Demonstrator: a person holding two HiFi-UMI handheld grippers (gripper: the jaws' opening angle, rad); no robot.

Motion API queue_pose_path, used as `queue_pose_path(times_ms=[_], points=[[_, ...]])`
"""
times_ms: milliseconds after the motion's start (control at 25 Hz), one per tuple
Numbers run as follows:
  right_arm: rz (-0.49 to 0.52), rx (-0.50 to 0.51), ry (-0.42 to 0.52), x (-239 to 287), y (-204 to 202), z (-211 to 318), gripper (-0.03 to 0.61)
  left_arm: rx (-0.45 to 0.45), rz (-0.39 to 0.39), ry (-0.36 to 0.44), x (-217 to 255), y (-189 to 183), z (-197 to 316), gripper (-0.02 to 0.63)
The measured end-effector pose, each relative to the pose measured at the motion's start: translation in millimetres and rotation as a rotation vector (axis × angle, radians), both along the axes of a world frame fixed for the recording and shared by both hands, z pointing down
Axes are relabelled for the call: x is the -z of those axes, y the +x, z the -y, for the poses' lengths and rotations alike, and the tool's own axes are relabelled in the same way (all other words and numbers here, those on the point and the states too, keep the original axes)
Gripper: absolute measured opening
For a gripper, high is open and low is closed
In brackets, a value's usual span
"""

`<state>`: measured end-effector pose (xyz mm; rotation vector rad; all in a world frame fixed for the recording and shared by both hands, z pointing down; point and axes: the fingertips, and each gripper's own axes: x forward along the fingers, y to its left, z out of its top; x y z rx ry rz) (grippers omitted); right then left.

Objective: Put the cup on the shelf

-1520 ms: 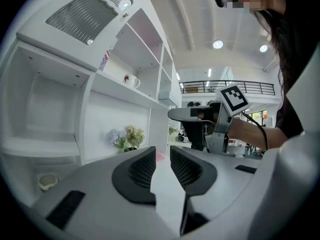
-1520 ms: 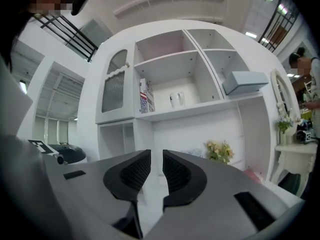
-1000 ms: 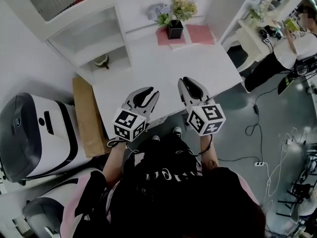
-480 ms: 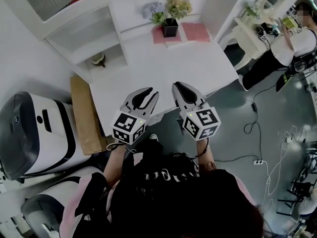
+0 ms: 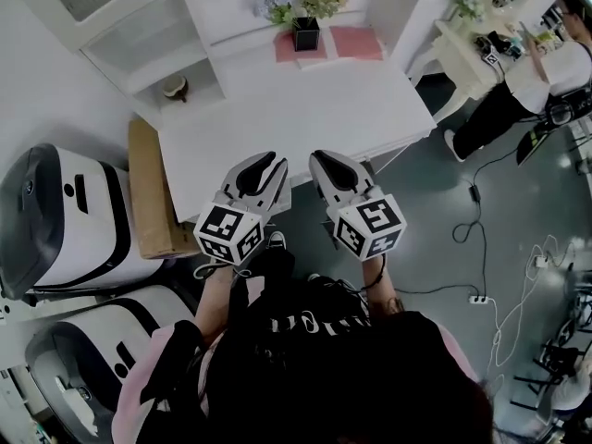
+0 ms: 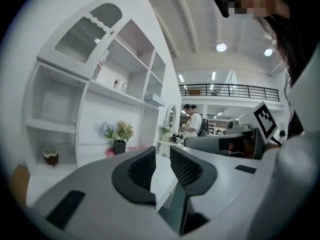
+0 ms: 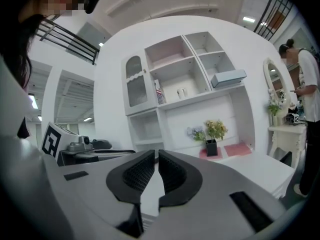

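Observation:
The cup [image 5: 172,87], small, brown and white, stands in the low open compartment of the white shelf unit [image 5: 139,40] at the table's far left. It shows again as the cup [image 6: 50,156] in the left gripper view. My left gripper [image 5: 276,161] and right gripper [image 5: 320,156] hang side by side over the near edge of the white table [image 5: 305,109], far from the cup. The left gripper [image 6: 162,152] shows only a narrow slit between its pads, with nothing in it. My right gripper [image 7: 156,154] is also closed and holds nothing.
A black pot of flowers [image 5: 305,33] and pink mats [image 5: 353,42] sit at the table's back. A brown board [image 5: 148,191] leans at the table's left, beside white machines [image 5: 55,220]. A person [image 5: 518,72] stands at a dressing table on the right. Cables [image 5: 481,239] cross the floor.
In the head view the table and shelf have slid toward the top and both grippers have drifted slightly left. The jaws look the same as before.

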<state>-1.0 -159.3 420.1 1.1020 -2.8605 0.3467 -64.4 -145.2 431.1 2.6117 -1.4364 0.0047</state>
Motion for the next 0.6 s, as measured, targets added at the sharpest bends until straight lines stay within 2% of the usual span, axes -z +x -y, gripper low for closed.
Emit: queue_pose_path(times_ms=[360,600], points=[[-0.005,0.097,-0.003,-8,58,-78,0.058,0.126,-0.006,0.001,-1,50,-81,0.091],[0.001,0.153,0.004,-8,71,-118,0.057,0.178,0.005,-0.012,-4,66,-125,0.082]])
